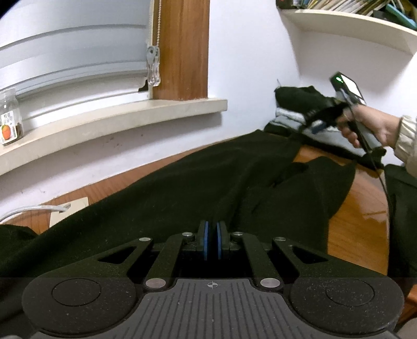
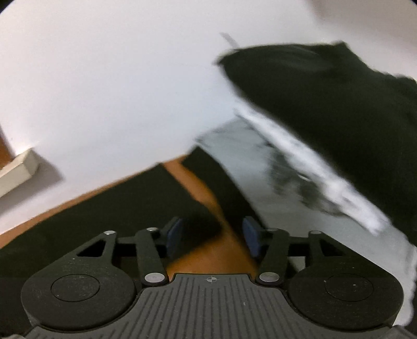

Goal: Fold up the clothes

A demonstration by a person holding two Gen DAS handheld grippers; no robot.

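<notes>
A dark garment [image 1: 208, 182] lies spread over the wooden table [image 1: 357, 224]. My left gripper [image 1: 212, 229] is shut on a bunched fold of it at its near edge, blue pads pressed together on the cloth. At the far right a hand holds my right gripper [image 1: 312, 125] low over the garment's far end. In the right wrist view the right gripper [image 2: 213, 236] is open; a corner of the dark garment [image 2: 146, 208] lies between its fingers over bare table [image 2: 208, 260], with the pads clear of it.
A stack of folded clothes [image 2: 325, 91], black on top of white and grey, sits against the wall at the back right. A window sill [image 1: 117, 117] carries a jar [image 1: 9, 117]. A white cable [image 1: 34, 208] and a card [image 1: 70, 211] lie at the table's left. A bookshelf [image 1: 351, 18] hangs above.
</notes>
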